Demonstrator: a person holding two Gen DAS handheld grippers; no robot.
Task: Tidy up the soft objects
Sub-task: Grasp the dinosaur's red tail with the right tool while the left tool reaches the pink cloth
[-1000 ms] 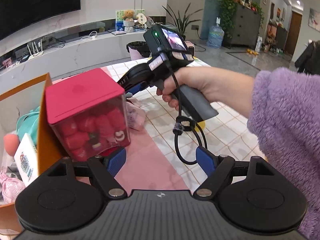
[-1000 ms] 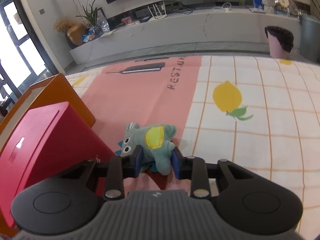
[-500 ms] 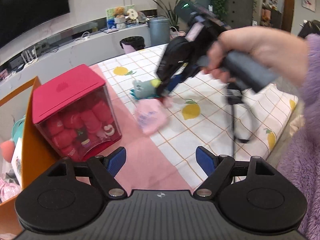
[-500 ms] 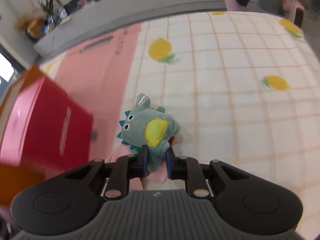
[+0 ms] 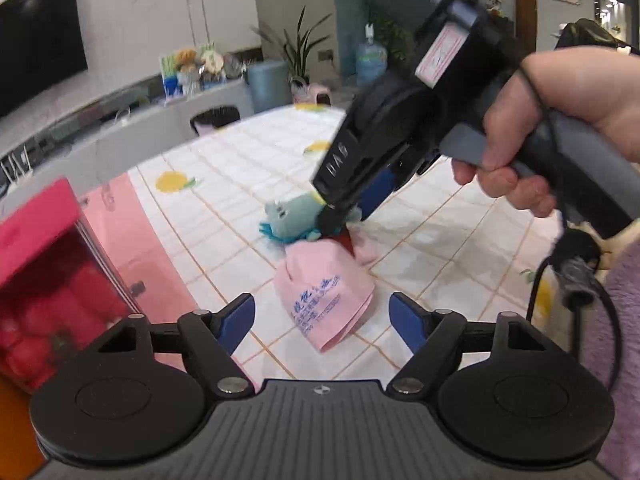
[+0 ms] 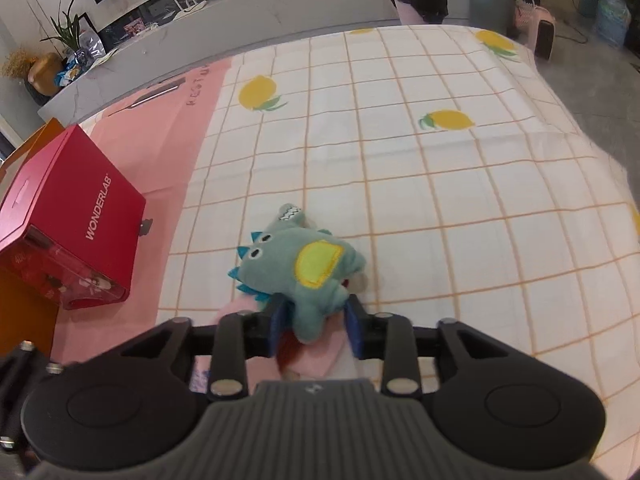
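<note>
A teal dinosaur plush [image 6: 296, 268] with a yellow belly patch lies on the lemon-print tablecloth [image 6: 440, 184], its rear over one end of a pink printed pouch [image 5: 324, 292]. My right gripper [image 6: 316, 328] straddles the plush's tail end. Its jaws are opening, and a gap shows beside each pad. In the left wrist view, a hand holds that right gripper [image 5: 352, 208] angled down at the plush [image 5: 290, 218]. My left gripper [image 5: 322, 312] hovers just before the pouch, jaws wide but narrowing slightly, gripping nothing. A red scrap peeks out under the plush.
A red box [image 6: 72, 216] with a clear front stands on the pink strip at the left, against an orange carton [image 6: 24, 308]. Bare checked cloth stretches to the right and far side. A purple fleece sleeve [image 5: 616, 320] fills the left wrist view's right edge.
The right gripper carried the plush away from the red box onto the checked cloth, and its jaws have spread off it. The left gripper dropped closer to the pink pouch.
</note>
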